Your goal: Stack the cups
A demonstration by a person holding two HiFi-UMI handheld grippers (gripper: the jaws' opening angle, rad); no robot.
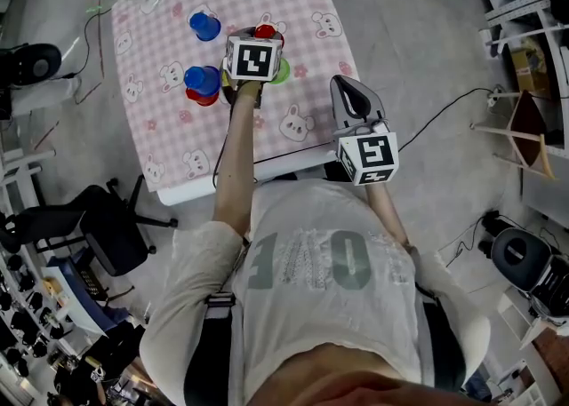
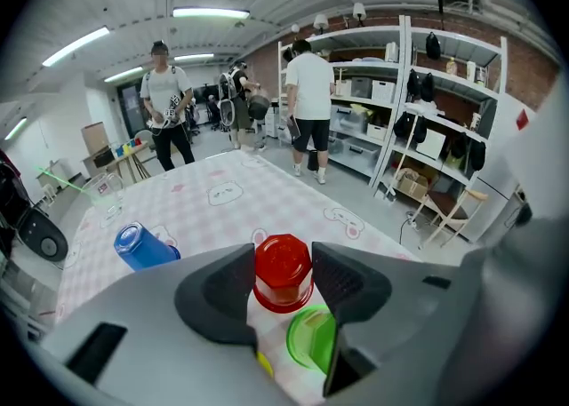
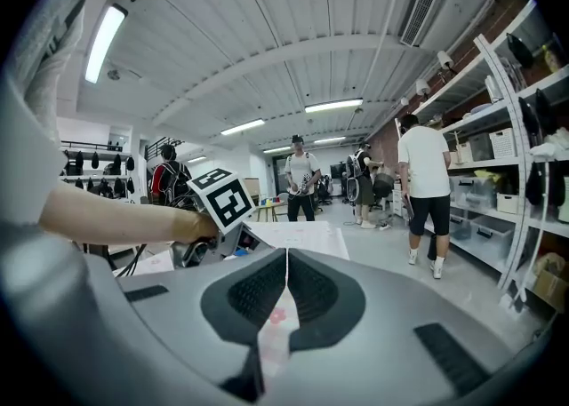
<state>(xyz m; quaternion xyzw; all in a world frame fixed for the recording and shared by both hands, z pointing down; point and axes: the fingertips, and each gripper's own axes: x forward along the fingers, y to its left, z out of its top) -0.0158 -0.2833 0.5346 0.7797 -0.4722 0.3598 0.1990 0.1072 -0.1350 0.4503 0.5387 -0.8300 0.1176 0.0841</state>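
My left gripper (image 1: 263, 38) (image 2: 283, 282) is over the pink checked table (image 1: 160, 142), shut on an upside-down red cup (image 2: 283, 269) (image 1: 265, 31), whose sides touch both pads. A green cup (image 2: 311, 338) (image 1: 284, 73) lies just below and to the right of it, with a bit of yellow beside it. One blue cup (image 1: 204, 26) (image 2: 142, 246) stands upside down at the far left. Another blue cup (image 1: 202, 81) sits on top of a red cup (image 1: 204, 99). My right gripper (image 1: 348, 98) (image 3: 286, 280) is shut and empty, off the table's right edge.
A black office chair (image 1: 107, 226) stands left of the table's near corner. Shelving (image 1: 533, 58) and cables line the right side. Several people (image 2: 311, 102) stand beyond the table's far end. A clear glass (image 2: 105, 191) stands at the far left corner.
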